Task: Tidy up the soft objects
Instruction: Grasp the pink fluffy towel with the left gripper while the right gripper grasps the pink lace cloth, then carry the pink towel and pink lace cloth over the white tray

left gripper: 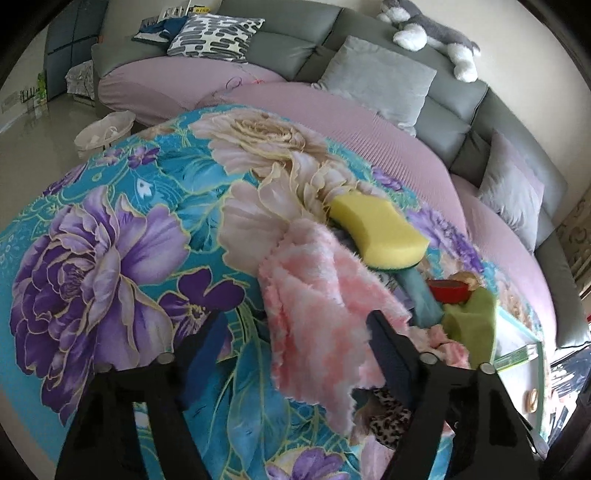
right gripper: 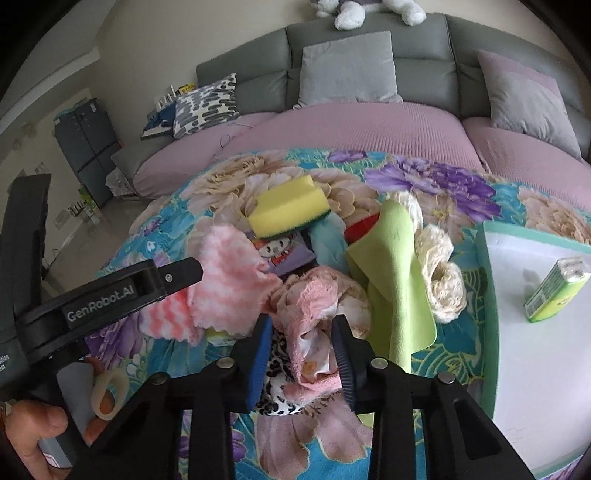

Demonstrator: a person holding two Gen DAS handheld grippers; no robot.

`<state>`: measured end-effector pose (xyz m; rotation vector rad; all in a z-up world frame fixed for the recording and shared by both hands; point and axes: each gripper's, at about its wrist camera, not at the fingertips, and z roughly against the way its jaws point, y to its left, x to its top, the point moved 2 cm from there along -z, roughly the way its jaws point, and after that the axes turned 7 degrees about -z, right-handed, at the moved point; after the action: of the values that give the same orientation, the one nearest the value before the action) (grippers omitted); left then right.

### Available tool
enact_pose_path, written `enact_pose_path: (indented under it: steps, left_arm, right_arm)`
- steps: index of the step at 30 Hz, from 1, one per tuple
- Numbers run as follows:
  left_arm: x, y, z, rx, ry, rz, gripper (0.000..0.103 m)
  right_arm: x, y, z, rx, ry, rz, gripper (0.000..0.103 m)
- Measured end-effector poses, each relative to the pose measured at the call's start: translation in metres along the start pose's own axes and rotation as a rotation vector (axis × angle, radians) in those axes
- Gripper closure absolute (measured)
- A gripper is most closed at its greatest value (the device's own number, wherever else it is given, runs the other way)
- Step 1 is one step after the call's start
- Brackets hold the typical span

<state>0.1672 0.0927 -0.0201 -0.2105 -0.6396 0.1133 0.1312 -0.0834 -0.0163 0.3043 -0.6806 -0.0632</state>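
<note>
A pile of soft things lies on a floral blanket [left gripper: 110, 229]. My left gripper [left gripper: 295, 328] is open, its jaws wide on either side of a pink-and-white fluffy cloth [left gripper: 317, 295], which also shows in the right wrist view [right gripper: 229, 273]. A yellow sponge [left gripper: 376, 229] [right gripper: 284, 210] lies behind it. My right gripper [right gripper: 301, 328] has its jaws around a bunched pink towel [right gripper: 314, 317], with a leopard-print cloth [right gripper: 277, 369] beneath. A green cloth [right gripper: 395, 273] and a cream knitted piece [right gripper: 439, 280] lie to the right.
A teal-rimmed white tray [right gripper: 484, 288] holding a green packet [right gripper: 554, 291] stands at the right. A grey sofa [right gripper: 424, 66] with cushions and a plush dog [left gripper: 436, 33] lies behind. A red bowl [left gripper: 448, 290] sits in the pile. A white basket [left gripper: 107, 127] stands on the floor at left.
</note>
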Motion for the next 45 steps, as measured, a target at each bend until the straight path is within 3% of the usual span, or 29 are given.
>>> enact_pose_path:
  steps: [7, 13, 27, 38, 45]
  left_arm:
    - [-0.005, 0.007, -0.017, -0.018, 0.031, 0.033, 0.064]
    - [-0.006, 0.01, -0.021, -0.016, 0.023, 0.05, 0.082]
    - [-0.001, 0.011, -0.005, -0.02, -0.053, 0.059, 0.088]
    - [0.006, 0.008, 0.016, -0.006, -0.144, 0.049, 0.09]
    - [0.006, 0.005, 0.013, -0.003, -0.129, 0.032, 0.09]
  right_arm:
    - [-0.004, -0.008, -0.016, 0.006, 0.034, -0.029, 0.069]
    - [-0.004, -0.014, -0.021, 0.017, 0.042, -0.051, 0.073]
    - [0.002, -0.016, -0.009, 0.043, 0.003, -0.064, 0.09]
    - [0.014, -0.012, 0.033, 0.093, -0.162, -0.056, 0.09]
    - [0.015, -0.019, 0.027, 0.113, -0.126, -0.093, 0.09]
